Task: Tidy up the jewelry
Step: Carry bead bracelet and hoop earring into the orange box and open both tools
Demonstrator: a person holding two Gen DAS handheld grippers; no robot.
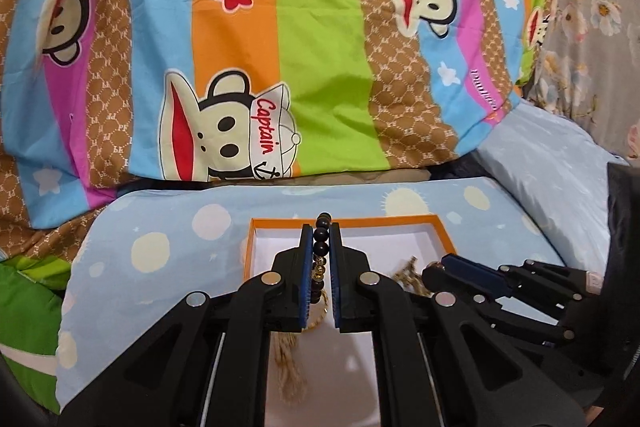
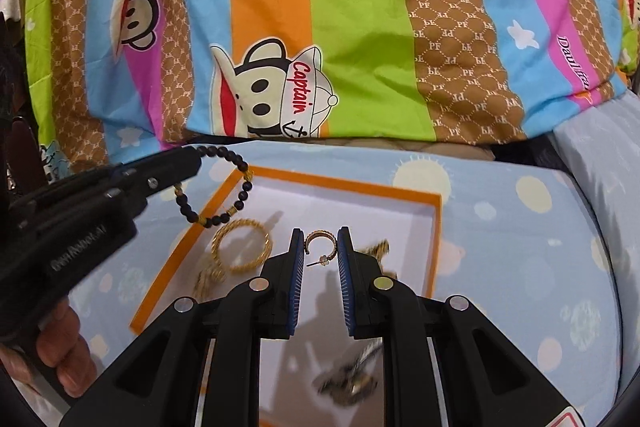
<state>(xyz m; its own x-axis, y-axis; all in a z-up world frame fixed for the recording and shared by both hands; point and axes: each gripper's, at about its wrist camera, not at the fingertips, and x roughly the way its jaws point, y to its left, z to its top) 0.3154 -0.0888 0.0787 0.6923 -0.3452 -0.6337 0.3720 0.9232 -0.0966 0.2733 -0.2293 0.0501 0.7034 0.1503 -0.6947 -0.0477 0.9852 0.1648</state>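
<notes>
An orange-rimmed white box [image 2: 320, 189] lies on the light blue bedding. My left gripper [image 1: 321, 231] is shut on a dark bead bracelet [image 1: 322, 247] and holds it above the box; the bracelet hangs as a loop in the right wrist view [image 2: 244, 187]. My right gripper [image 2: 320, 239] is shut on a small gold hoop earring [image 2: 320, 239] over the box. A twisted gold bangle [image 2: 242, 245] and other gold pieces [image 2: 208, 279] lie in the box's left part. The right gripper shows in the left wrist view [image 1: 436, 267] at the box's right edge.
A striped cartoon-monkey quilt [image 1: 280, 47] rises behind the box. A pale blue pillow [image 1: 552, 163] lies to the right. A gold piece [image 2: 378, 249] sits right of my right fingers, and blurred metal jewelry [image 2: 348, 379] lies near the box's front.
</notes>
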